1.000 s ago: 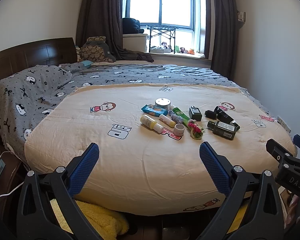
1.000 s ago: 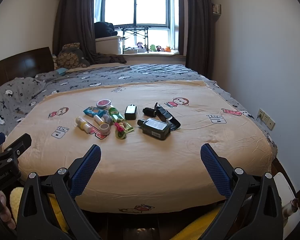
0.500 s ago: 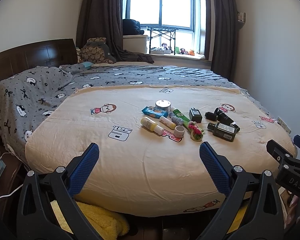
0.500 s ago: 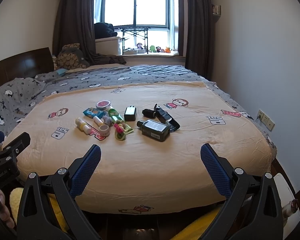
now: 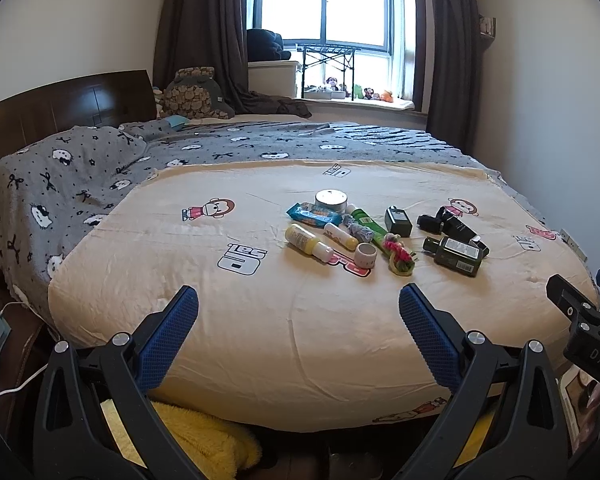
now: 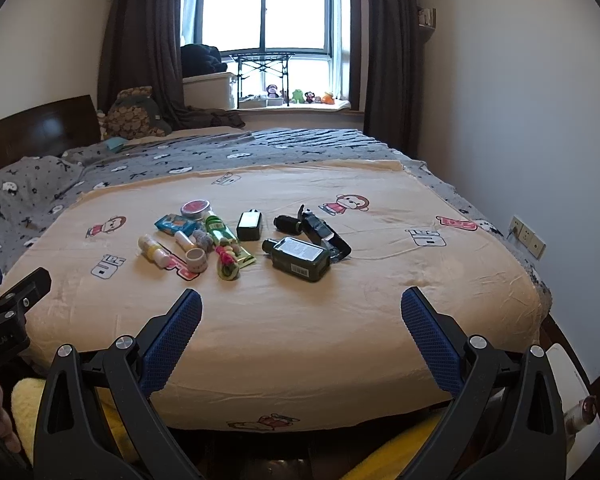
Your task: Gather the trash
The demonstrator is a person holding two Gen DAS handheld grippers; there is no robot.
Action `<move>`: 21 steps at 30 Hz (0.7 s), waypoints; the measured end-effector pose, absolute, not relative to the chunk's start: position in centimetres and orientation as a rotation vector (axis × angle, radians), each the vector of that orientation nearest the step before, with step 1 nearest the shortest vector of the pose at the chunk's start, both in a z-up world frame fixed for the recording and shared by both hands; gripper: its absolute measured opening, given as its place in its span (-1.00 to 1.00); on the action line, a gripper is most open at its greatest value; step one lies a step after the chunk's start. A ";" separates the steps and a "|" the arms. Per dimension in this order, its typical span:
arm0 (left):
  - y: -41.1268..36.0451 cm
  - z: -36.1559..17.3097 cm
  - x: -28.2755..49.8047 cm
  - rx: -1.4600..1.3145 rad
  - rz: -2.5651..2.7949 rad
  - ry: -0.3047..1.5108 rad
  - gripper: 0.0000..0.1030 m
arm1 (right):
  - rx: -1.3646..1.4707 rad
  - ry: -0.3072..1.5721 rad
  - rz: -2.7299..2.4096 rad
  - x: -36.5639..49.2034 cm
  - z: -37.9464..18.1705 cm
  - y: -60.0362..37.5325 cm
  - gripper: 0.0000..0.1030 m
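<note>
Right wrist view alone shows two wall sockets [image 6: 527,236]; left wrist view alone shows a white cable [image 5: 8,384]. Left gripper [image 5: 299,318] and right gripper [image 6: 301,318]: both spread wide, holding nothing. One cluster of trash [image 6: 236,240], including one dark green bottle [image 6: 299,259], lies mid-bed [image 6: 380,300].

Right gripper [image 6: 300,320] hovers at near edge of bed with beige cartoon-print sheet [image 6: 340,320], blue-padded fingers [image 6: 172,336] spread wide, nothing between. Clutter mid-bed: dark green rectangular bottle [image 6: 298,258], black charger block [image 6: 250,225], yellow-white tube [image 6: 154,251], tape roll [image 6: 196,260]. Left gripper [image 6: 8,312] at left edge.
</note>
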State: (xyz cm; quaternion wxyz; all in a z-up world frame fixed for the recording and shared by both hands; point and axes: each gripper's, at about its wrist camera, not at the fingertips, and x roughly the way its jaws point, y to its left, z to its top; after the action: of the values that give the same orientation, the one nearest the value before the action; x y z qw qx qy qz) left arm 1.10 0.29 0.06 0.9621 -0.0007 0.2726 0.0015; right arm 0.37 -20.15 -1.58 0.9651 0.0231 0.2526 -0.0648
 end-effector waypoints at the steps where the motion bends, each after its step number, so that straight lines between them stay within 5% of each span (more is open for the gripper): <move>1: 0.3 -0.2 1.4 0.000 0.004 0.558 0.85 | 0.043 0.505 -0.121 0.5 -1.7 -20.2 0.93; 21: 0.3 -6.1 10.6 0.036 -0.032 0.639 0.84 | 0.092 0.657 -0.056 10.7 -9.3 -23.3 0.93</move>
State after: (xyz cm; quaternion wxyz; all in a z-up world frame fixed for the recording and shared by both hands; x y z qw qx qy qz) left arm 10.58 0.27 -6.06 0.9491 0.0177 0.3142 -0.0159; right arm 10.72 -23.25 -9.29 0.9452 0.0453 0.3222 -0.0272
